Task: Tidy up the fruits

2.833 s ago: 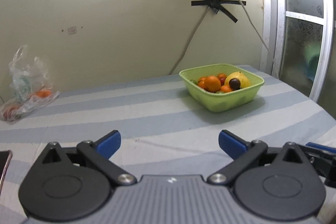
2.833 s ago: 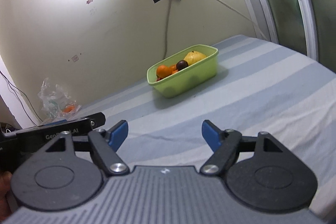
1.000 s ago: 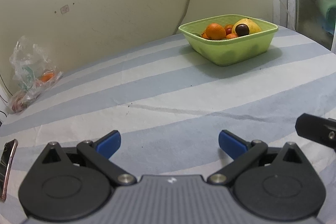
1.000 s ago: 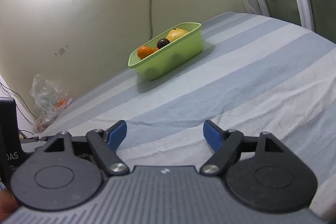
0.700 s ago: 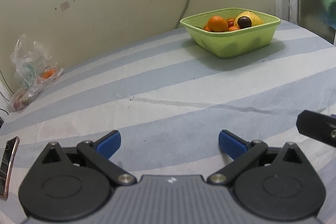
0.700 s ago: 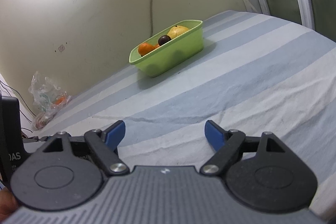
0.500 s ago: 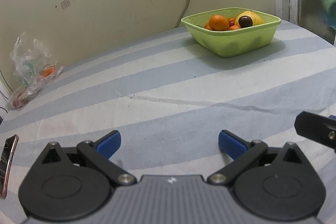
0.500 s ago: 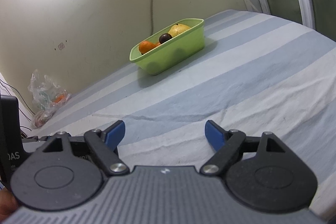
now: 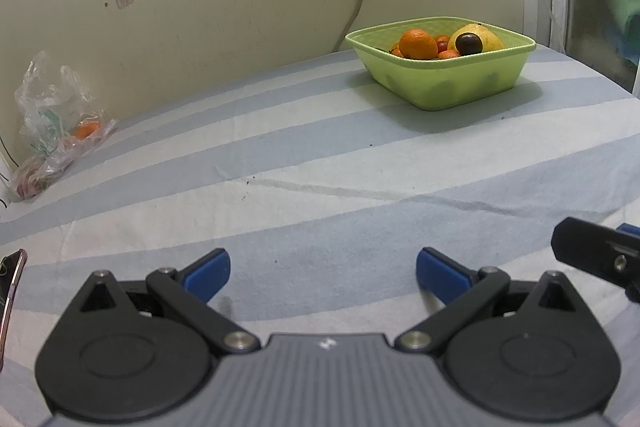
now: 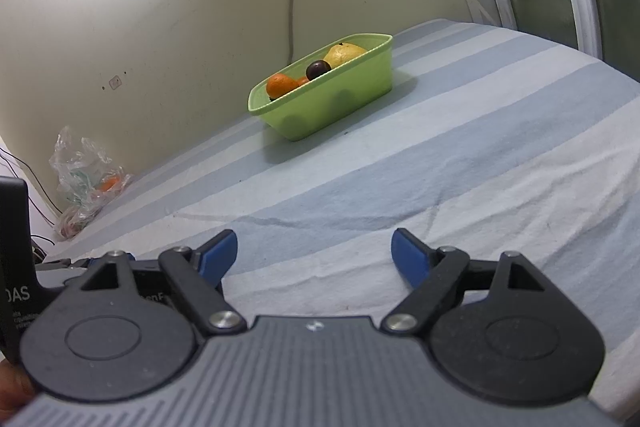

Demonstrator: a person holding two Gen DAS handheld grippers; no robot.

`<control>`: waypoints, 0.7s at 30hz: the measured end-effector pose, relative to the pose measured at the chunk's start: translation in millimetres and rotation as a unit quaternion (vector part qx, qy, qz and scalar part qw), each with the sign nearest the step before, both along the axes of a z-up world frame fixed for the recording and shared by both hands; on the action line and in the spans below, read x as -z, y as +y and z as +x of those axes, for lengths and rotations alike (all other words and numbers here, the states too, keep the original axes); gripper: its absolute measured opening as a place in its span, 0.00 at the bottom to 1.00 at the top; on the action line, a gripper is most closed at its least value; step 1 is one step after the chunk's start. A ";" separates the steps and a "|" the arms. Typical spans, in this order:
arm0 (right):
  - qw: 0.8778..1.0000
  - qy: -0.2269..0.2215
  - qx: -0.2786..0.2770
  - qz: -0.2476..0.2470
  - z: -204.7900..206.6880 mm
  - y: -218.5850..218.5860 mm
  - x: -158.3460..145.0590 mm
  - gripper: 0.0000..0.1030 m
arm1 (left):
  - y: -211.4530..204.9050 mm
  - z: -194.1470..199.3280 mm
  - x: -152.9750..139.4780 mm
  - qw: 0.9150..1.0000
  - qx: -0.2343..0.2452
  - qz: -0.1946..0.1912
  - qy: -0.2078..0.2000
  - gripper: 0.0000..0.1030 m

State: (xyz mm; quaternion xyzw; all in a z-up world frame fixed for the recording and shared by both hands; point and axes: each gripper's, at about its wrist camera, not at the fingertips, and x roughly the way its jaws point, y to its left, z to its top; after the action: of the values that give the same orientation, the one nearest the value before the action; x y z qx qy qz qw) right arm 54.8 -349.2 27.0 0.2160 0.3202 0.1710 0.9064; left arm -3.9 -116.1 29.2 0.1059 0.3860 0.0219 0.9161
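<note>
A lime green basket (image 9: 440, 83) stands on the striped sheet by the far wall. In it lie an orange (image 9: 418, 44), a dark plum (image 9: 469, 43) and a large yellow fruit (image 9: 486, 37). The right wrist view shows the same basket (image 10: 328, 107) with the orange (image 10: 280, 85), plum (image 10: 318, 69) and yellow fruit (image 10: 346, 53). My left gripper (image 9: 322, 273) hangs open over bare sheet, far short of the basket. My right gripper (image 10: 314, 255) is also open and holds nothing. Part of the right gripper's body (image 9: 596, 257) shows at the left view's right edge.
A crumpled clear plastic bag (image 9: 60, 123) with something orange inside lies against the wall at the far left, also seen as the bag (image 10: 86, 179). A phone-like edge (image 9: 10, 291) shows at the near left. A cable runs down the wall behind the basket. Window frame at right.
Since the earliest frames both cameras have tipped down toward the sheet, so the basket sits higher in view. Over the last second hardly anything has shifted.
</note>
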 end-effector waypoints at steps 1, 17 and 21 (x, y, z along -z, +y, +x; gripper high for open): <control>1.000 0.000 0.000 0.000 0.0 0.0 0.0 0.84 | 0.1 -0.1 0.0 1.000 0.000 -0.001 0.000 1.00; 1.000 -0.011 0.000 -0.012 -3.1 7.8 -2.9 0.83 | 4.8 -2.8 -0.3 1.000 -0.008 -0.003 -0.012 1.00; 1.000 -0.014 0.001 -0.016 -4.5 12.0 -4.0 0.84 | 6.2 -5.1 -1.7 1.000 -0.009 -0.001 -0.019 1.00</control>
State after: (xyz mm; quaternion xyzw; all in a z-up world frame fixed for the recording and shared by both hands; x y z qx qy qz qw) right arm 50.3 -337.2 31.0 0.1992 0.3095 0.1677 0.9145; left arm -9.1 -109.9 31.0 0.1009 0.3694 0.0311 0.9232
